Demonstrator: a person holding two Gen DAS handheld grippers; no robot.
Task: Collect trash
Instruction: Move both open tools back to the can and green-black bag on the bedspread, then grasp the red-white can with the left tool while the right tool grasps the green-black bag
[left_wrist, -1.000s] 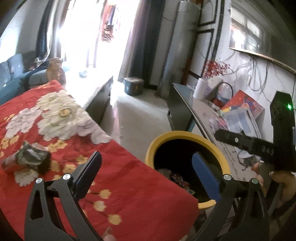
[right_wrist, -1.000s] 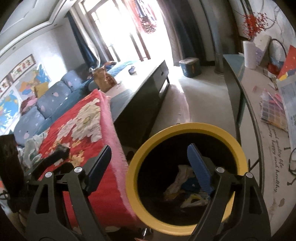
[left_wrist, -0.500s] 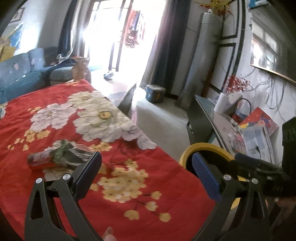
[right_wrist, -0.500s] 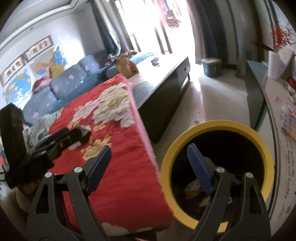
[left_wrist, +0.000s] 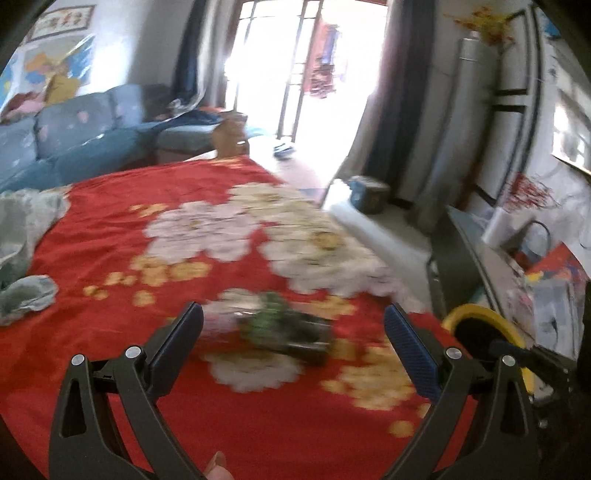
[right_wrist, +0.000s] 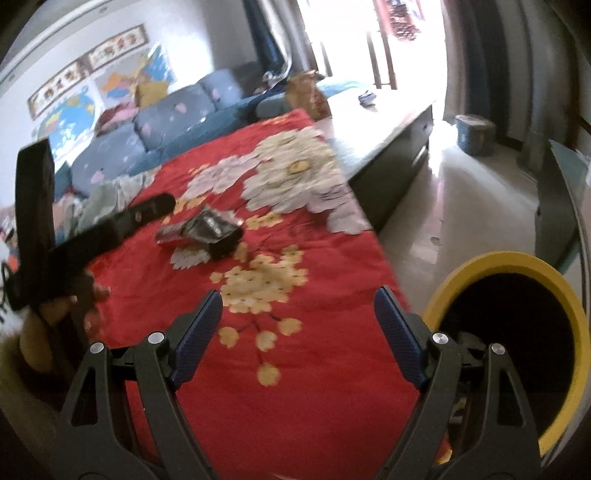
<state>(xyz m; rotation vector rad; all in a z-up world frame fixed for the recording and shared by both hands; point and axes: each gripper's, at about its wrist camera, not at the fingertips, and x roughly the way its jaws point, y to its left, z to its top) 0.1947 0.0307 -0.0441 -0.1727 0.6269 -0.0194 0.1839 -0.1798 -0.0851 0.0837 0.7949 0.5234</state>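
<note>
Left wrist view: both hands had swung away from the yellow bin since a second ago, so the crumpled wrapper now sat right ahead between the wide-open, empty jaws of the left gripper. Looked like the next pickup was lined up.

Right wrist view: right gripper gaped open too, holding nothing. One wrapper pile, mid red bedspread, well off the near edge. One bin past its right edge, two grippers.

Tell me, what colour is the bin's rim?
Yellow: the bin shows best in the right wrist view.
</note>
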